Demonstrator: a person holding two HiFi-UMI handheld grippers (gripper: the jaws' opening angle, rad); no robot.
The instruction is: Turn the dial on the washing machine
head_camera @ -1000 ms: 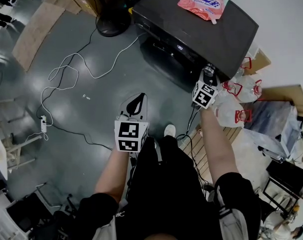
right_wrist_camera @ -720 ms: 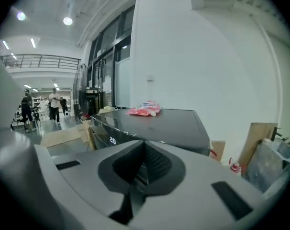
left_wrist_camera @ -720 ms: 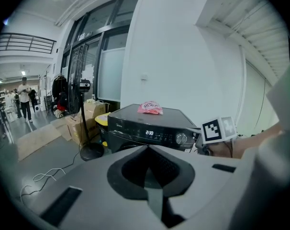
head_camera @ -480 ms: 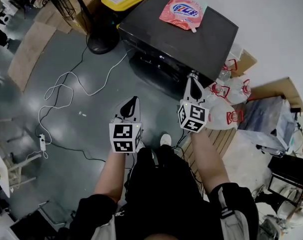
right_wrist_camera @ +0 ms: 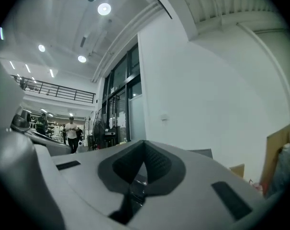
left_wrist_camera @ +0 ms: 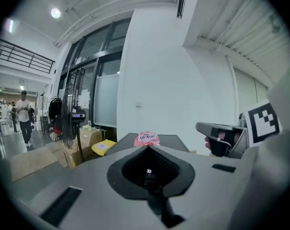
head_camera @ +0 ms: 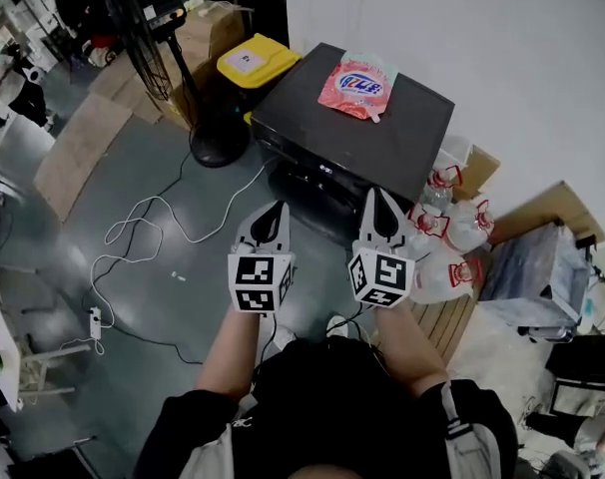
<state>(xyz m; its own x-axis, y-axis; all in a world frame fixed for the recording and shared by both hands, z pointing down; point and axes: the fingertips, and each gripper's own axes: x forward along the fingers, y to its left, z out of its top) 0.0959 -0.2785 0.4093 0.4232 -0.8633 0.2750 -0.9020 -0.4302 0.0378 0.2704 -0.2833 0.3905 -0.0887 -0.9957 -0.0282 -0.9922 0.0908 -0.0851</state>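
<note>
Head view: one dark washing machine (head_camera: 367, 133) with one pink pouch (head_camera: 354, 86) on its lid; its dial cannot be made out. Two grippers hang short of its front edge, left gripper (head_camera: 274, 211) and right gripper (head_camera: 376, 198). Bare floor (head_camera: 183, 257) lies to the machine's left.

Left gripper view: jaws together, empty.

Right gripper view: jaws together, empty.

The dial on the washing machine (head_camera: 357, 133) cannot be picked out: the dark front panel (head_camera: 307, 173) is too small and dim in the head view. In the left gripper view, the left gripper (left_wrist_camera: 147, 148) covers that front with its own jaws, apart from a tiny lit display (left_wrist_camera: 148, 171). Print on the pink pouch (head_camera: 354, 86) is unreadable. The right gripper (head_camera: 374, 198) partly covers the plastic bottles (head_camera: 452, 257), perhaps four.
</note>
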